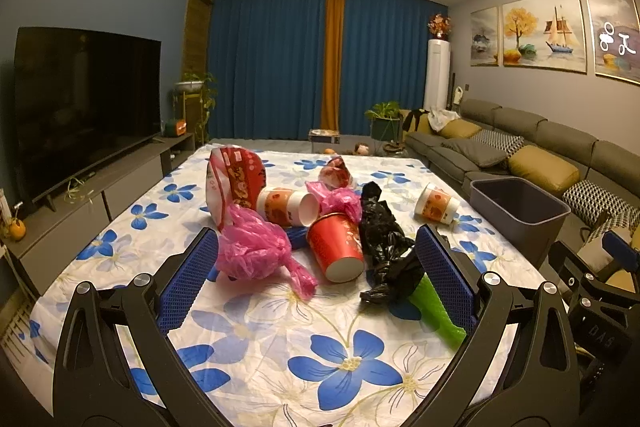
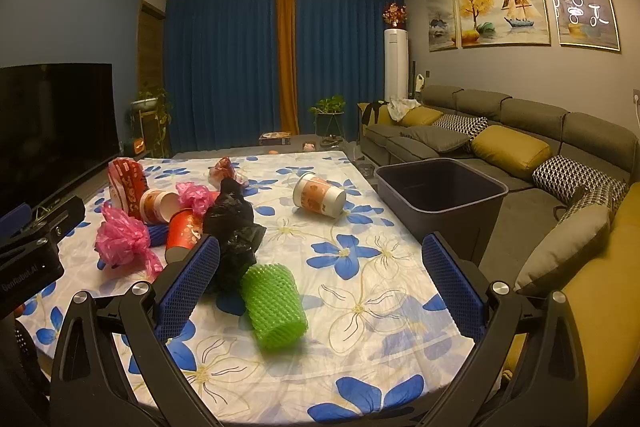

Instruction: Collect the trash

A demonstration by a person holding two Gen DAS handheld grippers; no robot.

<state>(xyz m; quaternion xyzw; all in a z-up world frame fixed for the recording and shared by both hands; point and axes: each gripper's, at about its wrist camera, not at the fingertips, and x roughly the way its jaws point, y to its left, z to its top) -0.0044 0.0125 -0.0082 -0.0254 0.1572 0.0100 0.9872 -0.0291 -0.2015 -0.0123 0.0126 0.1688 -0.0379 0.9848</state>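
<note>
1. Nearest the lens in both views are the tongs themselves. Left gripper (image 1: 318, 263): jaws spread wide, released, holding nothing. Right gripper (image 2: 320, 267): likewise spread and empty.
2. Left of frame, left wrist view: red-and-white snack bag (image 1: 232, 183) standing on the floral tablecloth (image 1: 344, 375), with a pink plastic bag (image 1: 252, 251) lying in front of it.
3. Centre: a paper cup (image 1: 286, 209) on its side, a second pink bag (image 1: 340, 201), a red cup (image 1: 338, 247) tipped over, a crumpled black bag (image 1: 384, 239) and a green foam net sleeve (image 2: 274, 305) at lower centre.
4. Right of centre: another paper cup (image 2: 319, 195) lying apart from the pile.
5. Right of frame: grey bin (image 2: 440, 195) just beside the table edge; its visible interior appears empty.
6. Assessment: collection appears not yet begun; every listed item remains on the table.
</note>
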